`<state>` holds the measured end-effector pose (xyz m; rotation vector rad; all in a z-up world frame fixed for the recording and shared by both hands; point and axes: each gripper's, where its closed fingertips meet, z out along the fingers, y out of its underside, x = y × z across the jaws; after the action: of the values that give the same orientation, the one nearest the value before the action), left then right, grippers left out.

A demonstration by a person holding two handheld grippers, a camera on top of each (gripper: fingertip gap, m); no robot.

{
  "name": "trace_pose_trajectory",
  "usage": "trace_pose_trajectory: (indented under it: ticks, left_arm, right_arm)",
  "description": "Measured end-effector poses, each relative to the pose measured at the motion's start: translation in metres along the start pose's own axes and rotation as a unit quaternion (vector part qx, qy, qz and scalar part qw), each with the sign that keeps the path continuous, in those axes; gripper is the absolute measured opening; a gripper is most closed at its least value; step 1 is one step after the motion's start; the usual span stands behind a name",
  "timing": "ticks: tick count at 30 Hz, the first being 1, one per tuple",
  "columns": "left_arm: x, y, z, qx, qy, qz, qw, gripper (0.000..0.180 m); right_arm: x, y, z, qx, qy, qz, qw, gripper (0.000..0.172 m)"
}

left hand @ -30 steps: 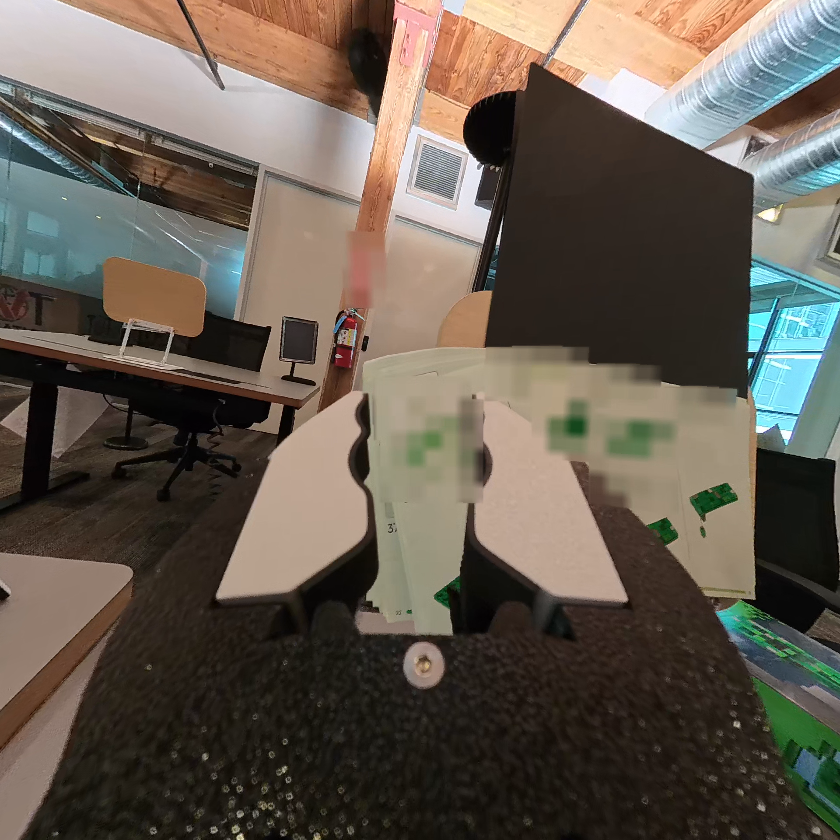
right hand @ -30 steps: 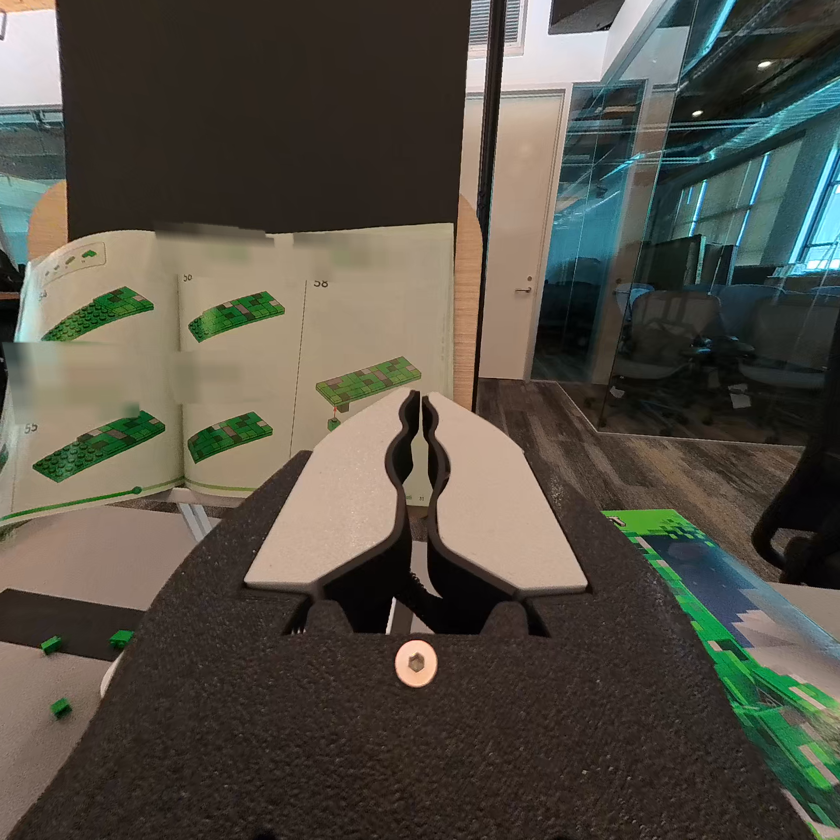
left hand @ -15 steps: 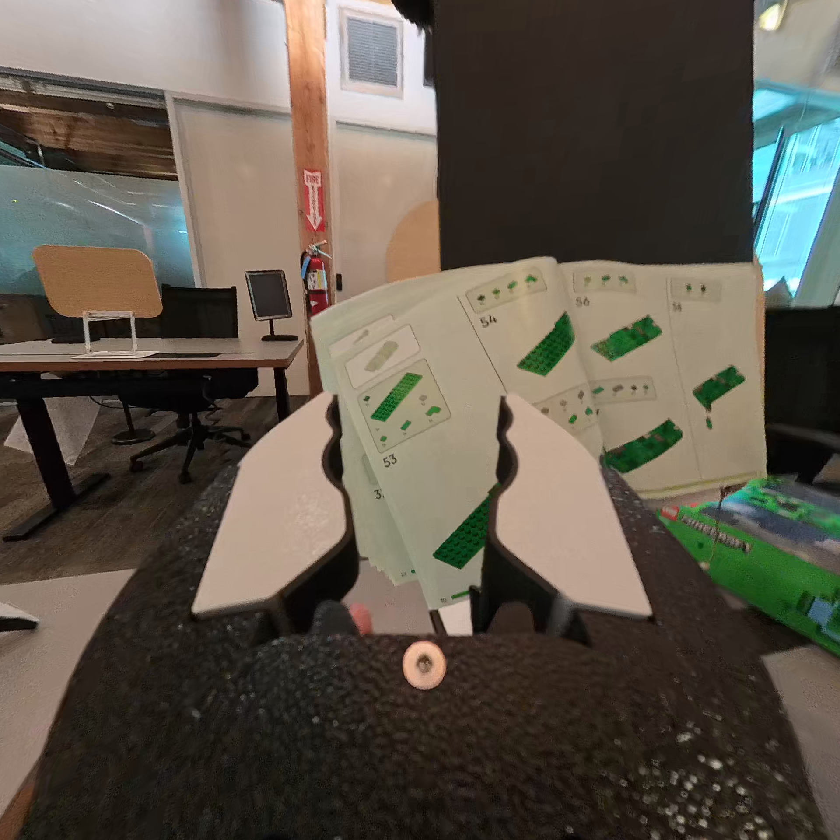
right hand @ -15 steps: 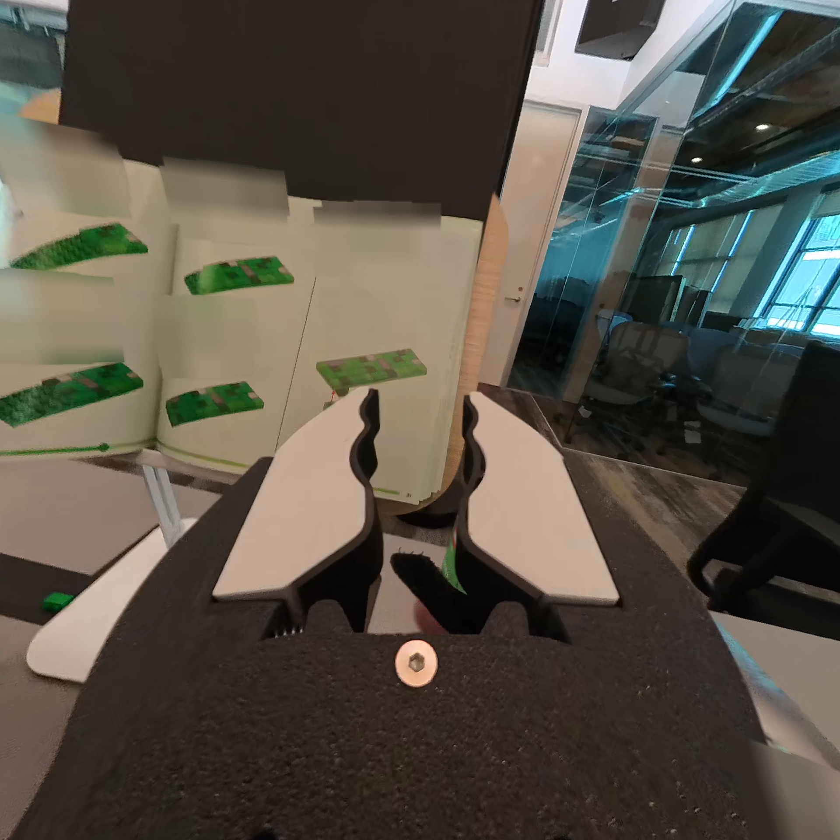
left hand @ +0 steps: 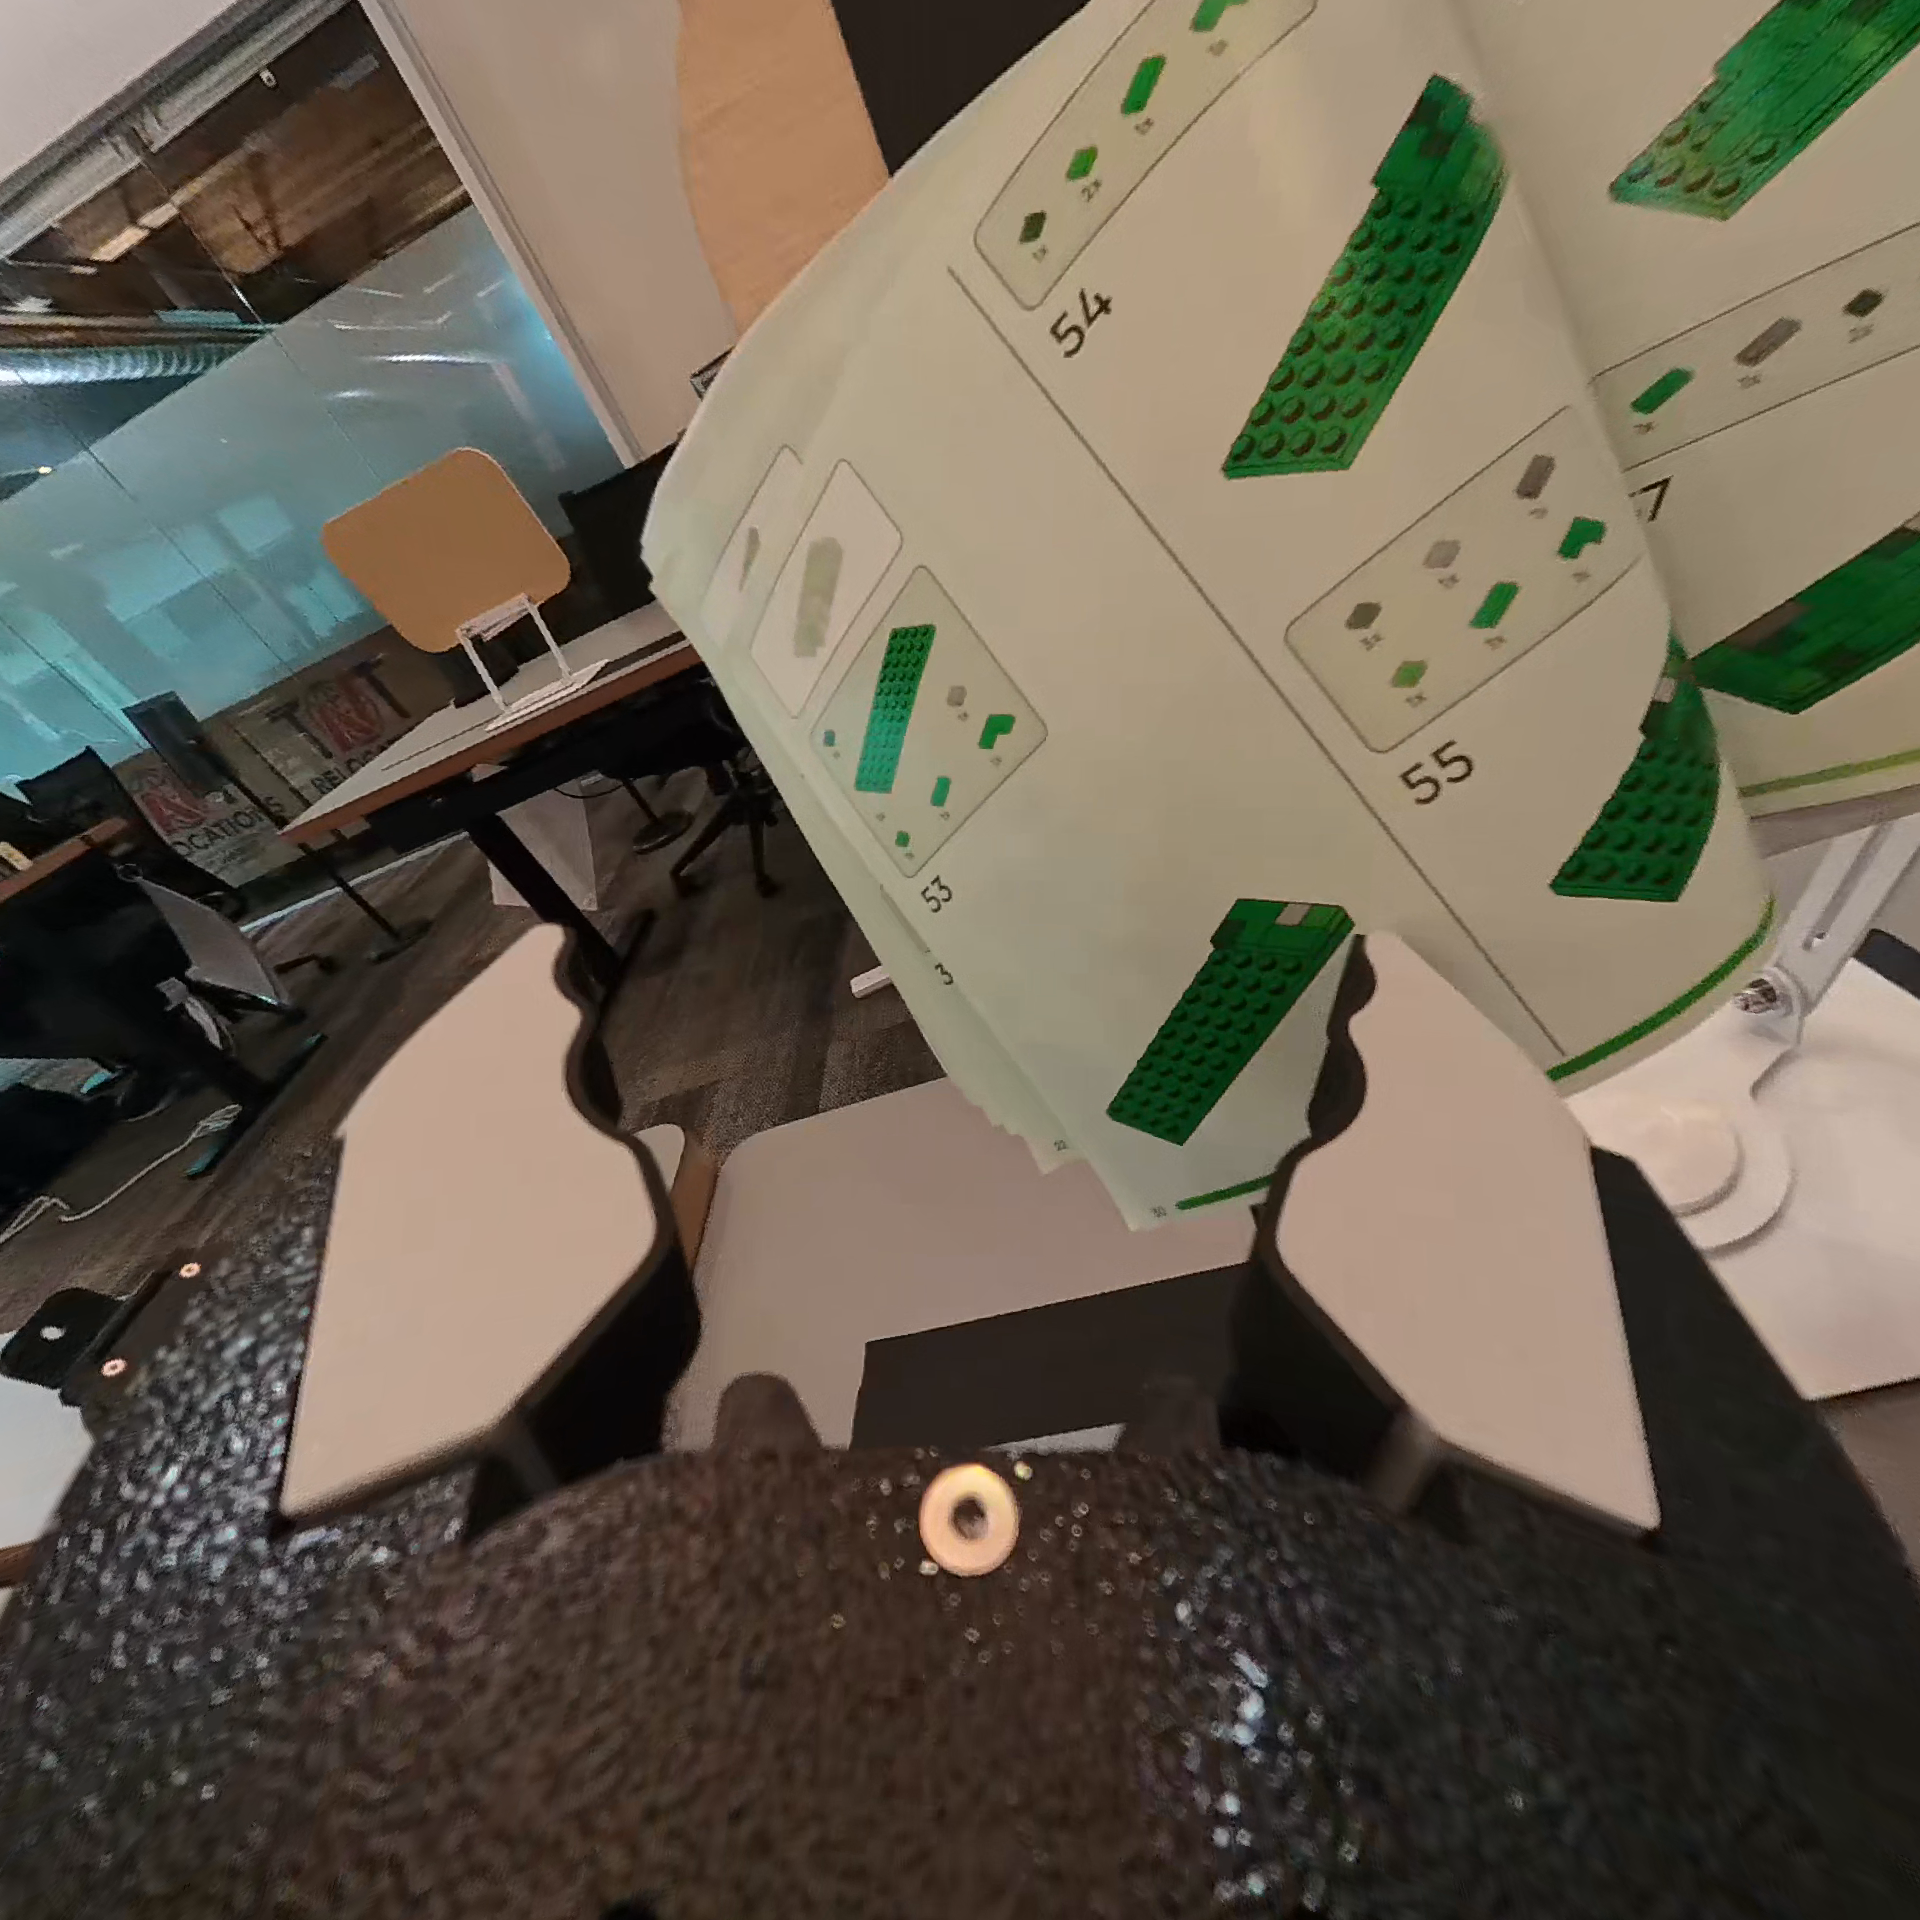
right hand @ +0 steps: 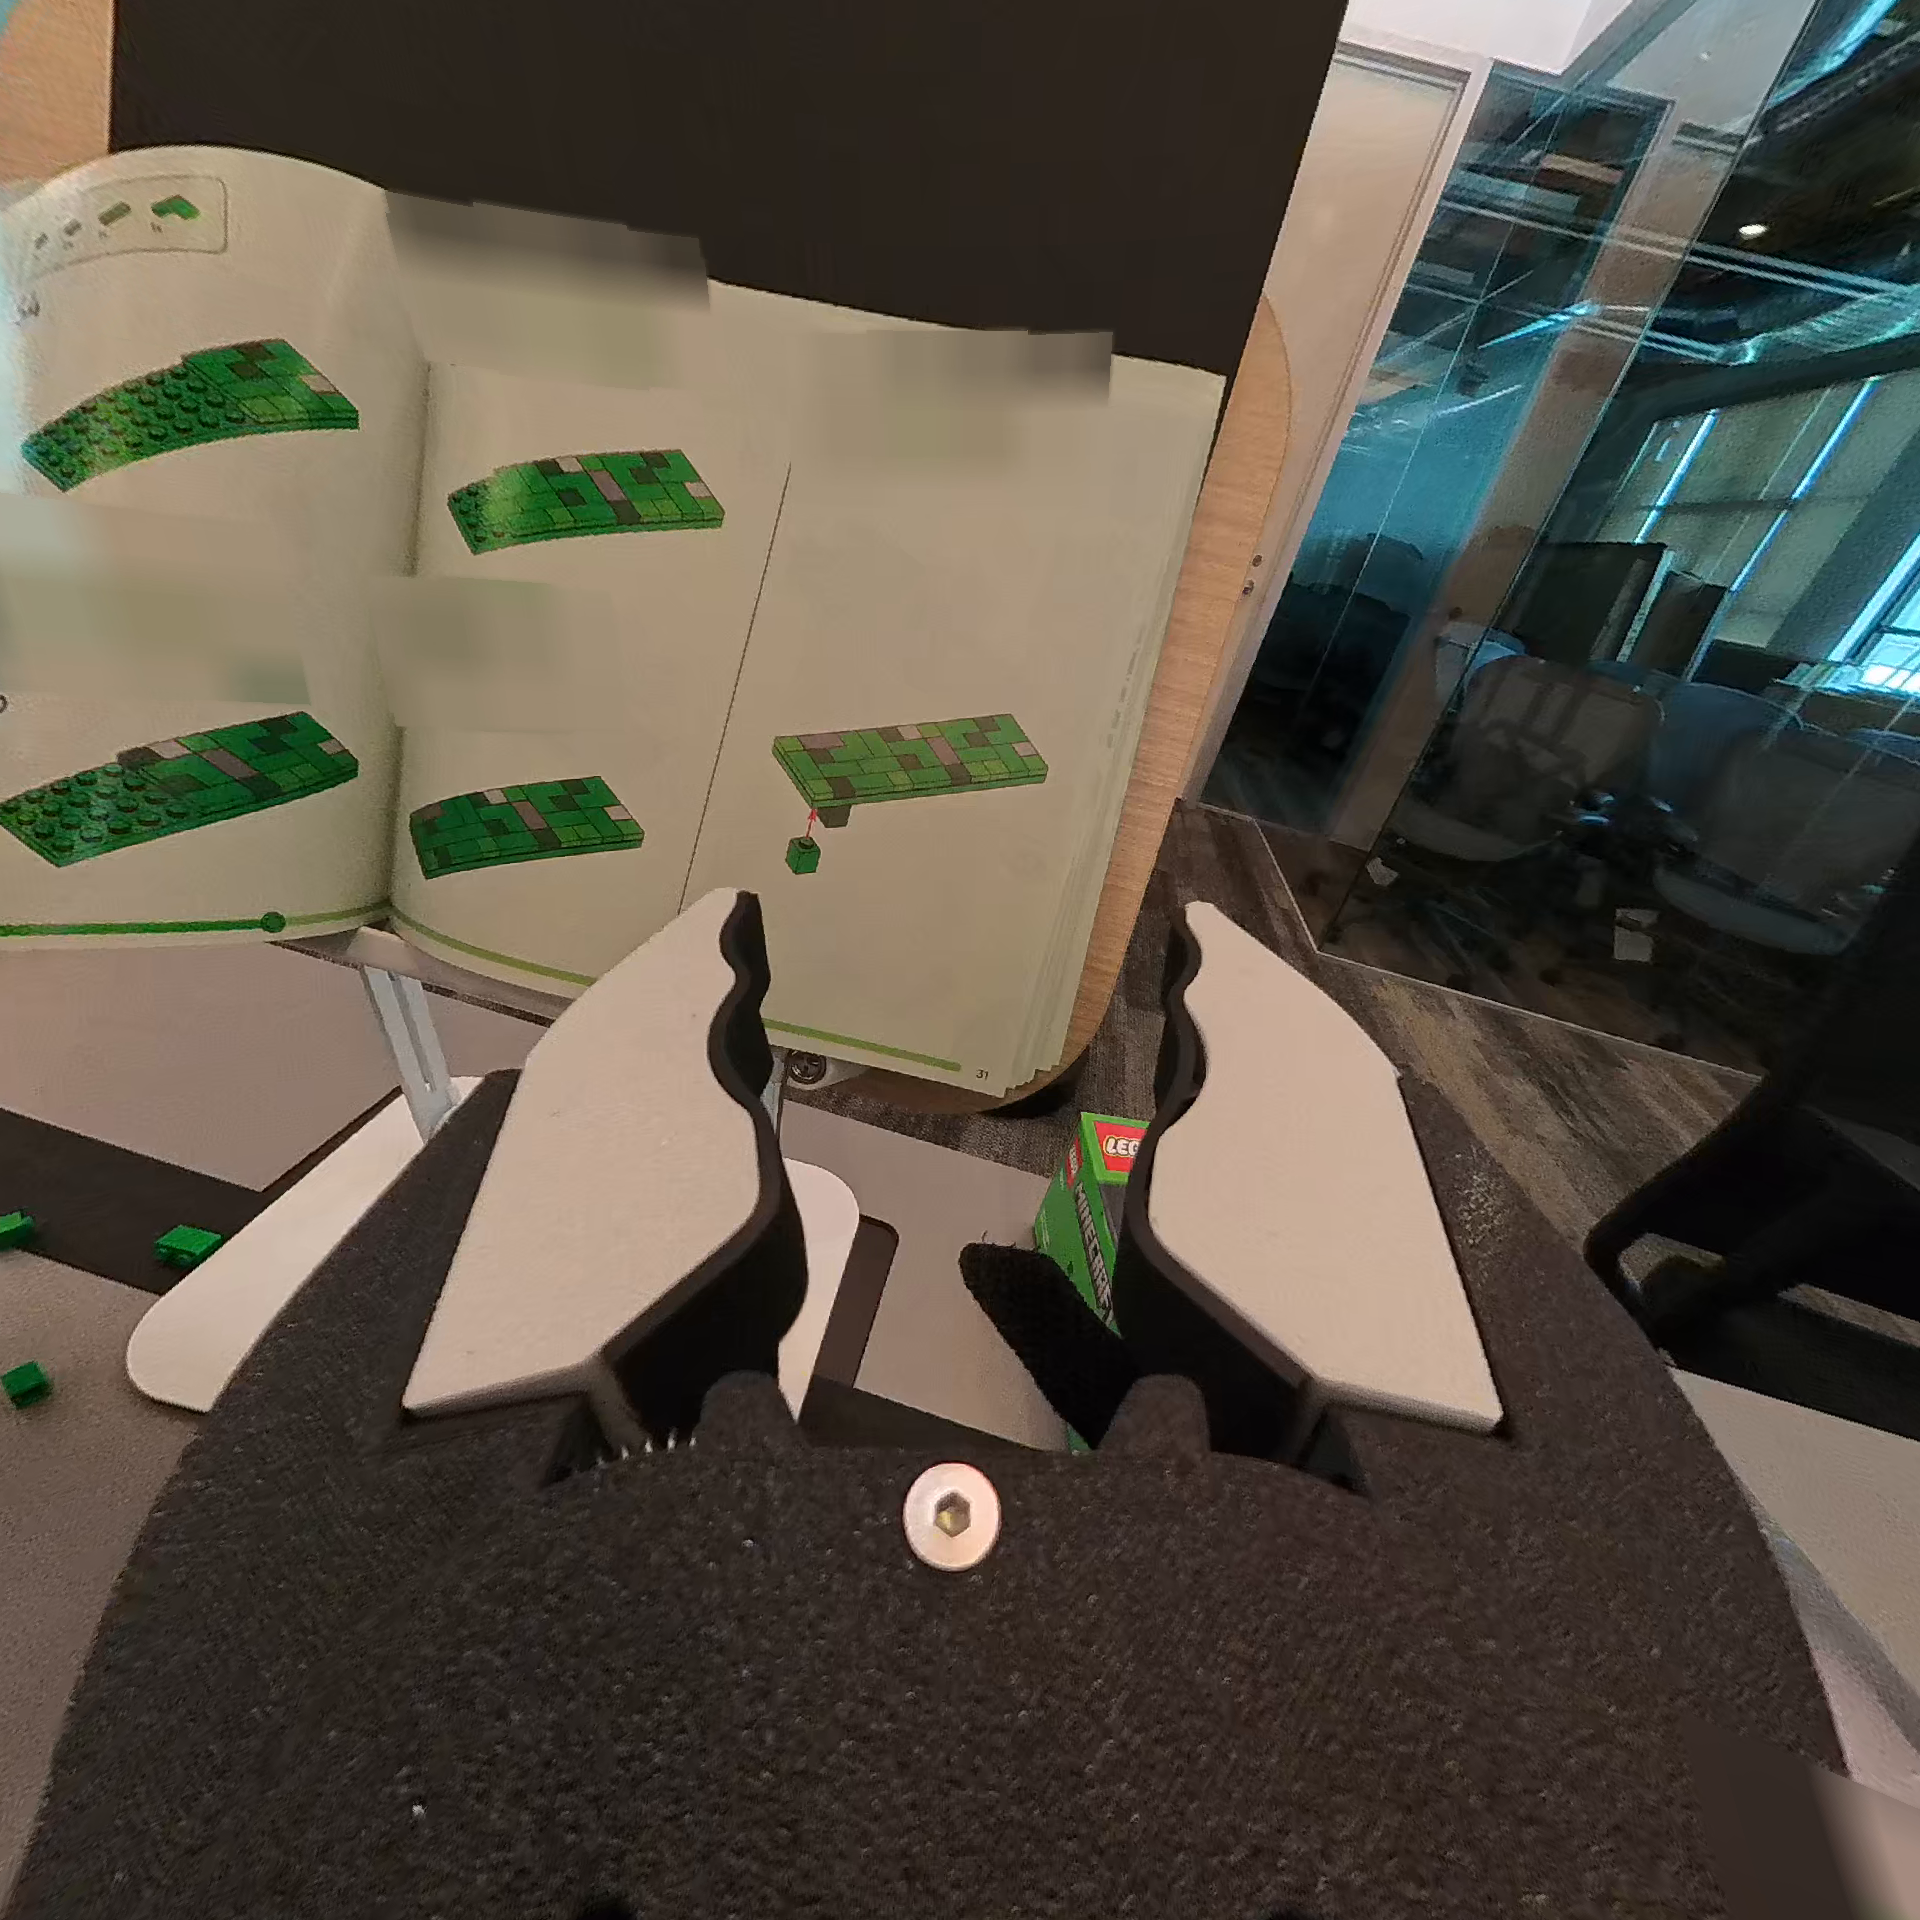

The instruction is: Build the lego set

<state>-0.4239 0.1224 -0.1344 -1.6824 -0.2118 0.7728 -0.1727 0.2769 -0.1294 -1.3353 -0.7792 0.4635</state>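
Note:
An open instruction booklet (left hand: pixel 1195 623) with green brick drawings stands on a white stand (left hand: pixel 1704 1174) on the table. My left gripper (left hand: pixel 961 940) is open wide. The lower corner of the booklet's curled left pages hangs between its fingers, close to the right finger (left hand: pixel 1455 1195), and neither pad presses on it. My right gripper (right hand: pixel 964 904) is open in front of the lower right corner of the booklet (right hand: pixel 623 644). It holds nothing.
A wooden board (right hand: pixel 1195 831) and a black panel (right hand: pixel 727 135) stand behind the booklet. A green box (right hand: pixel 1091 1216) lies low between the right fingers. Small green bricks (right hand: pixel 187 1242) lie on the left. Desks (left hand: pixel 520 758) and glass walls stand beyond.
Both grippers have opened, the right one from fully shut. The left view has tilted and come closer to the left pages. The right gripper has moved nearer to the booklet's lower right corner.

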Motion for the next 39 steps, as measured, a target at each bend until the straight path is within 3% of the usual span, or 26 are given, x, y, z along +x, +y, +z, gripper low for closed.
trace_pose_trajectory:
  ticks: [27,31,33,35,37,39]
  left_arm:
    - [-0.009,0.005,-0.001,-0.008,-0.013,-0.008,1.0,0.128]
    - [-0.031,-0.013,-0.016,0.039,-0.062,-0.026,0.997,0.103]
    - [-0.043,-0.023,-0.035,0.064,-0.081,-0.041,0.994,0.081]
    - [-0.048,-0.029,-0.053,0.074,-0.065,-0.045,0.994,0.076]
    - [-0.057,-0.023,-0.079,0.067,-0.065,-0.055,0.994,0.068]
    - [-0.064,-0.01,-0.103,0.056,-0.053,-0.052,0.996,0.048]
  right_arm:
    - [-0.012,-0.004,0.004,-0.003,-0.013,-0.019,1.0,0.068]
    - [-0.006,-0.029,-0.007,0.054,0.014,-0.023,0.998,0.046]
    - [-0.009,-0.041,-0.013,0.078,0.006,-0.01,0.997,0.035]
    - [-0.015,-0.052,-0.02,0.099,-0.008,0.006,0.995,0.02]
    - [-0.024,-0.061,-0.026,0.11,-0.029,0.022,0.993,0.0]
    - [-0.036,-0.073,-0.036,0.122,-0.058,0.029,0.99,0.0]
